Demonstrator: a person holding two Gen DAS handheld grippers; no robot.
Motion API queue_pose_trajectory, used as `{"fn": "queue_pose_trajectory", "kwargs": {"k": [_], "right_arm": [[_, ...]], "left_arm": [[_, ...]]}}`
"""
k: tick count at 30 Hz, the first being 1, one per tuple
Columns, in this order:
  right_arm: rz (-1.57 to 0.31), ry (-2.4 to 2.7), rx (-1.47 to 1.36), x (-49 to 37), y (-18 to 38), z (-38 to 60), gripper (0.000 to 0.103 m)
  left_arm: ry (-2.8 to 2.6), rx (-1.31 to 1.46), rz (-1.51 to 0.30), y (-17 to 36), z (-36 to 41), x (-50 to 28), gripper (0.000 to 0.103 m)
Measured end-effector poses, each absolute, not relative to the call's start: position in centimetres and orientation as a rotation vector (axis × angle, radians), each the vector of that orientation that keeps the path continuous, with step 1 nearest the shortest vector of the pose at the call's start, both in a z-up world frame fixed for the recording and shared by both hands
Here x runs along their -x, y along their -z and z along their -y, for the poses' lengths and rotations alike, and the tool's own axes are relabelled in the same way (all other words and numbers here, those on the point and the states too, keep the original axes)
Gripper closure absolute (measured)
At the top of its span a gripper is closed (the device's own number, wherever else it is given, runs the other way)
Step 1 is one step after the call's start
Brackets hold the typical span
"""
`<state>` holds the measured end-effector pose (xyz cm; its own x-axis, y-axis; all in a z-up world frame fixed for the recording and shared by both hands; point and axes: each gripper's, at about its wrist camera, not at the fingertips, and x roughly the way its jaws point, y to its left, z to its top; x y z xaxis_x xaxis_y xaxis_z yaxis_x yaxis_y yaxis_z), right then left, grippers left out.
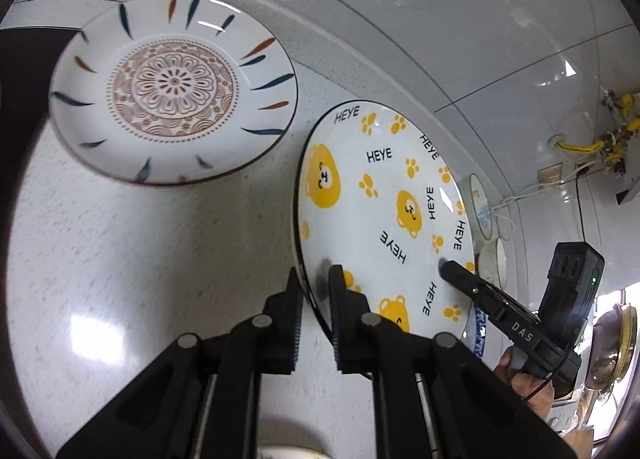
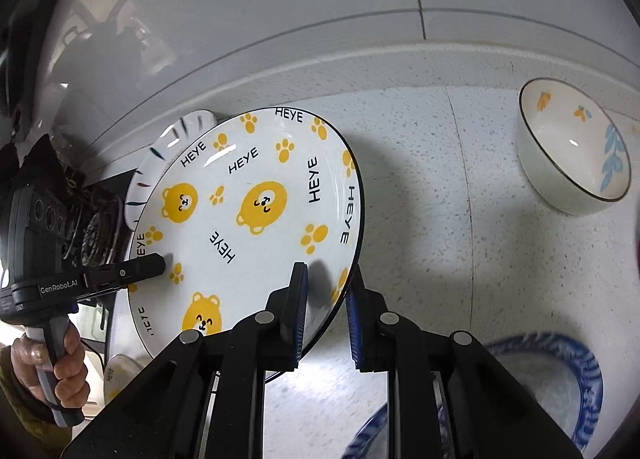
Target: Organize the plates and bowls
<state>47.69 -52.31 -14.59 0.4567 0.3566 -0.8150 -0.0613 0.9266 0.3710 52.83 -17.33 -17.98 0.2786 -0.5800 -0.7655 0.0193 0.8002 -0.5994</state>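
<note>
A white plate with yellow bears and "HEYE" lettering is held up off the counter between both grippers. My left gripper is shut on its left rim; it also shows in the right wrist view. My right gripper is shut on the opposite rim; it also shows in the left wrist view. A white plate with a brown mandala centre and blue-orange strokes lies on the counter to the left; its edge shows behind the bear plate.
A white bowl with blue leaves stands at the right. A blue-patterned plate lies below my right gripper. More dishes stand by the tiled wall. A gas stove burner is at the far left. The speckled counter runs beneath.
</note>
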Motion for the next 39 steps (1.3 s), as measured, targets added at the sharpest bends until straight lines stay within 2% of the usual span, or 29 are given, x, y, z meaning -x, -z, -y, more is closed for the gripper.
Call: {"fn": "queue_pose_trajectory", "kwargs": {"k": [6,13,19,28,39], "right_arm": [[-1.015,-0.259,-0.282,-41.9,10.8,49.2,0.086],[-0.978,-0.263,-0.296,-33.3,8.6,43.7,0.086],[-1.014,-0.254,-0.336,-26.8,10.7,39.6,0.086],[-1.123,-0.227,-0.418,-24.7,16.7,37.5,0.086],[-1.165,-0.242,-0.468,-24.0,17.4,37.2,0.083]], "left_arm": [[0.462,0.543,-1.194,14.8,12.9,-47.5,0.091],[0.504,0.492,-1.177,11.3,9.1,-37.8,0.091],[0.526,0.470,-1.234,13.1,5.6,-31.4,0.091],[0.479,0.442,-1.329,18.2,4.5,-29.4,0.090],[0.476,0.454,-1.347,18.6,4.4,-30.4,0.087]]}}
